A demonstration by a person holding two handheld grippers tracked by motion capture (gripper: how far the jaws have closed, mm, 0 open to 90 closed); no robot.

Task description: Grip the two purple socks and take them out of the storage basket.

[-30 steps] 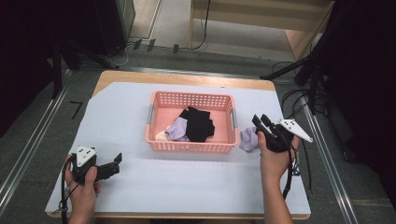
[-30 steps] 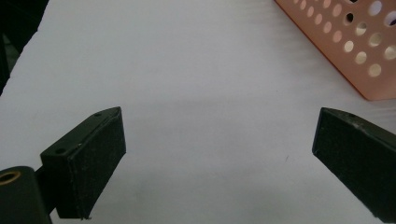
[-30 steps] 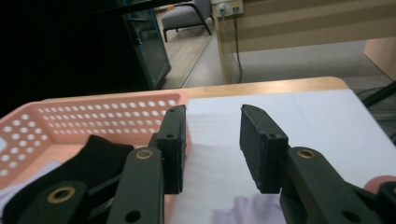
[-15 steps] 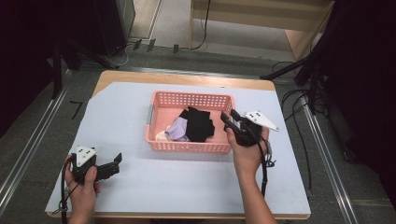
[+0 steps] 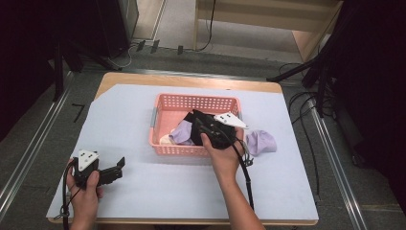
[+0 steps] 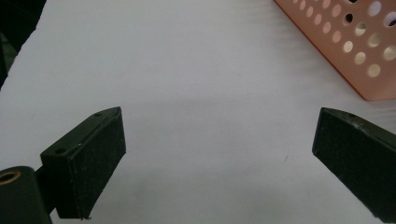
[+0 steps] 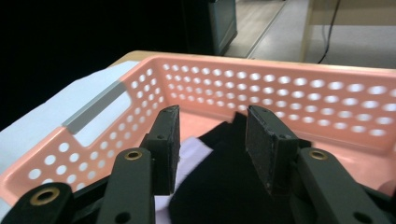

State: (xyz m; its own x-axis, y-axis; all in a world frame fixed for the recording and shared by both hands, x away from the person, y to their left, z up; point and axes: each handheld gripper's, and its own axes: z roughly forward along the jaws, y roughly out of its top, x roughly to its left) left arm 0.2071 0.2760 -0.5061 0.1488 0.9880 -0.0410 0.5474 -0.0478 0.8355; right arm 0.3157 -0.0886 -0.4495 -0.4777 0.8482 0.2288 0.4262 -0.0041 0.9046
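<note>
Black tongs (image 7: 212,149) with brass rivets, grey triangular plates, black cables.

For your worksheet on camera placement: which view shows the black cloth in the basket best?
The right gripper view: the black cloth lies close below the right gripper, whose jaws stand apart. In the high view, hand and gripper largely cover the cloth. The left gripper view faces the table and a basket corner.

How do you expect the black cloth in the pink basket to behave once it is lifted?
The black cloth lies crumpled, so it will probably droop limply. It looks light. It overlaps the lilac cloth, so it may drag that along. The right hand-held gripper hovers open above it.
</note>
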